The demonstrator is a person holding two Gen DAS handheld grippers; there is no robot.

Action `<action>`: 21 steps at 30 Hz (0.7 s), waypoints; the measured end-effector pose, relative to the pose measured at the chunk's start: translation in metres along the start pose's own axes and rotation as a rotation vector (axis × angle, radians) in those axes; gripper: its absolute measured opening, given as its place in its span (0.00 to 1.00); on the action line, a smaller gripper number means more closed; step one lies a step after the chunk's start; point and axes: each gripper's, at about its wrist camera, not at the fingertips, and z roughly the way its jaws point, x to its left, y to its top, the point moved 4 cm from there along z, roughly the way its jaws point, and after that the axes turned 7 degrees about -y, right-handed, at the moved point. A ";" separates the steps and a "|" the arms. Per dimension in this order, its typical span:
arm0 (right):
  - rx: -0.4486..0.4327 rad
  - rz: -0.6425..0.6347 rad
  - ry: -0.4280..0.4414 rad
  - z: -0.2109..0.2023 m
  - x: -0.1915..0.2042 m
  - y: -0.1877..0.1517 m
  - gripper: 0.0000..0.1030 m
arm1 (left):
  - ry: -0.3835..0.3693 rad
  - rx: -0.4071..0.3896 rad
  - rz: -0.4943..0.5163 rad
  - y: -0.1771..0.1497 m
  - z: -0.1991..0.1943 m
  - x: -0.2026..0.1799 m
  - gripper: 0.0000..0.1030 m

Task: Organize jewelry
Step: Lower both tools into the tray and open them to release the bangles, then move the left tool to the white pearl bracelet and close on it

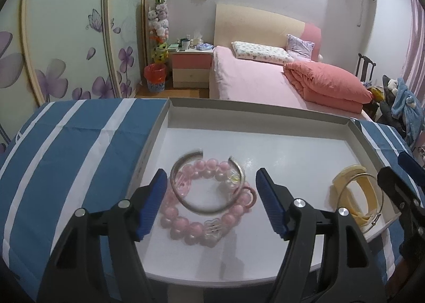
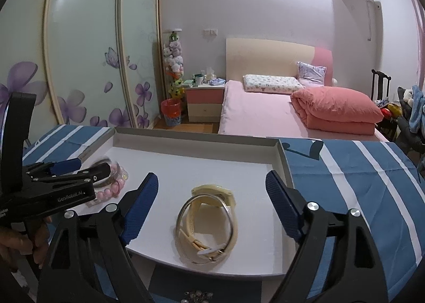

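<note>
A shallow white tray [image 1: 265, 141] lies on a blue-and-white striped cloth. In it, at the left, a silver open cuff [image 1: 207, 207] rests on pink bead bracelets [image 1: 191, 226]. My left gripper [image 1: 212, 202] is open and empty, its fingers on either side of that pile. At the tray's right lie a cream-yellow strap watch [image 2: 212, 194] and a thin silver bangle [image 2: 205, 231]; both also show in the left wrist view [image 1: 353, 197]. My right gripper [image 2: 212, 204] is open and empty around them. The left gripper also shows in the right wrist view [image 2: 66, 170].
The striped cloth [image 1: 66, 149] covers the table on both sides of the tray [image 2: 358, 183]. A small beaded piece [image 2: 198, 296] lies on the cloth in front of the tray. Beyond the table are a pink bed [image 1: 265, 77], a nightstand [image 1: 191, 69] and wardrobe doors.
</note>
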 end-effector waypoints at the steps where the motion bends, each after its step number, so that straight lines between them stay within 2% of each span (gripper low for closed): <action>1: -0.005 0.003 -0.001 0.000 -0.001 0.001 0.80 | -0.003 -0.003 0.001 0.000 -0.001 -0.001 0.67; 11: -0.053 -0.002 -0.010 -0.011 -0.004 0.007 0.80 | -0.006 -0.029 0.007 0.004 -0.014 -0.005 0.67; 16: -0.096 -0.004 -0.022 -0.034 -0.008 0.007 0.80 | -0.013 -0.056 0.038 -0.003 -0.043 -0.014 0.67; 21: -0.135 0.014 -0.028 -0.064 -0.014 0.002 0.80 | -0.023 -0.054 0.070 -0.026 -0.074 -0.021 0.67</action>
